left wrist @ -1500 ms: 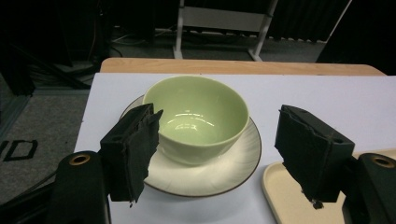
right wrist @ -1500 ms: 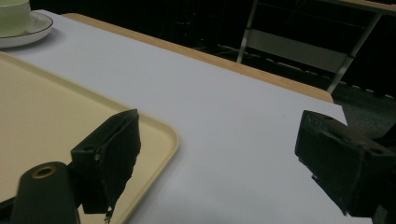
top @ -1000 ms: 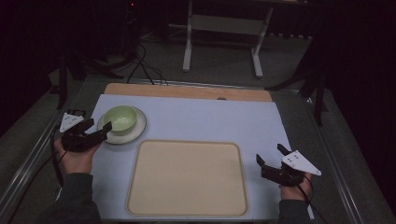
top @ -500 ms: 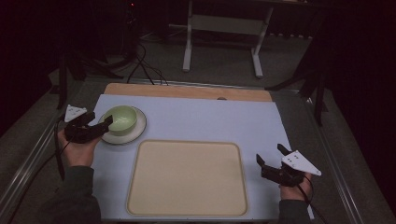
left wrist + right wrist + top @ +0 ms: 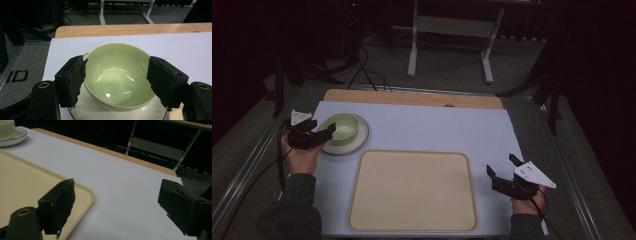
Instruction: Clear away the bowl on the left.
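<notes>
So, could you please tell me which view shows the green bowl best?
The left gripper view: the green bowl sits close, inside visible, on its plate. The high view shows it small; the right gripper view catches just an edge.

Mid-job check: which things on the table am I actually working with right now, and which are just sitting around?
In play:
- green bowl, between the open left tool
- white saucer under the bowl
- beige tray, likely the drop spot

Idle:
- right tool, open, holding nothing
- white stand on the floor behind the table
- floor cables

Glossy glazed green bowl (image 5: 117, 77), shiny white saucer (image 5: 358, 142), matt beige tray (image 5: 412, 192), wood tbl edge (image 5: 412, 98)
</notes>
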